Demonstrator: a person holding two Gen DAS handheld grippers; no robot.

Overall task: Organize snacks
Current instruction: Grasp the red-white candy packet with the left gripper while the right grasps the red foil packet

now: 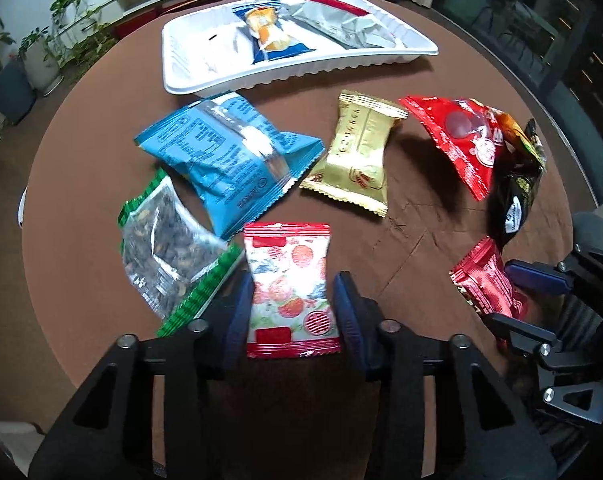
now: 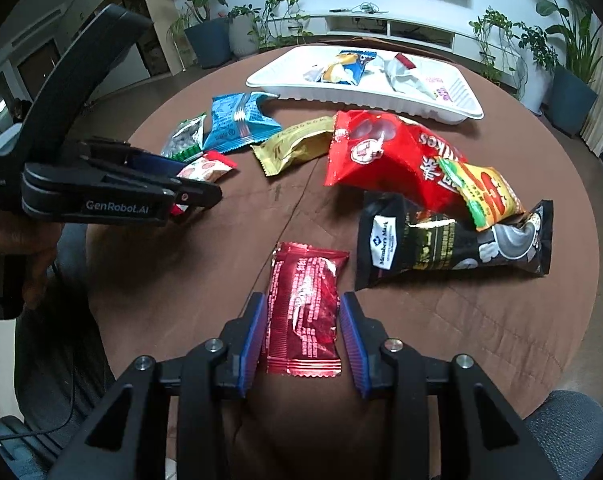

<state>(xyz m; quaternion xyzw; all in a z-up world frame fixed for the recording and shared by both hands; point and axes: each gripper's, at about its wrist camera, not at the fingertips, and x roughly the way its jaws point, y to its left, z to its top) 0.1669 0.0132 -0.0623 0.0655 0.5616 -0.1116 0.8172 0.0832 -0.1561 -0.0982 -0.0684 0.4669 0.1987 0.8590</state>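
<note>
1. Left wrist view puts our left gripper (image 1: 293, 304) astride a small white packet printed with red fruit and edged in red (image 1: 291, 292), lying on the round brown table (image 1: 401, 240) just beside a clear nut bag with green ends (image 1: 169, 248). The blue pads touch both flanks, so we read it as pinched (no earlier picture to compare).
2. Its long axis runs straight away from the gripper, top seal toward the white plastic tray (image 1: 205, 80) at the far edge.
3. Our right gripper (image 2: 303, 336) clasps a crinkled dark red foil packet (image 2: 305, 312) the same way: long axis along the fingers, far end leaning slightly right toward the black snack bag (image 2: 449, 244).
4. Risk: both grips sit on the lower half, so the free end may droop or swing when lifted, and slick foil may slide out from the pads.
5. Risk: the left pad sits tight against the green-ended bag, so lifting may drag it.
6. Risk: the tray is well apart, beyond the blue packet (image 1: 229, 156) and the gold packet (image 1: 357, 156); a low carry may sweep them.
</note>
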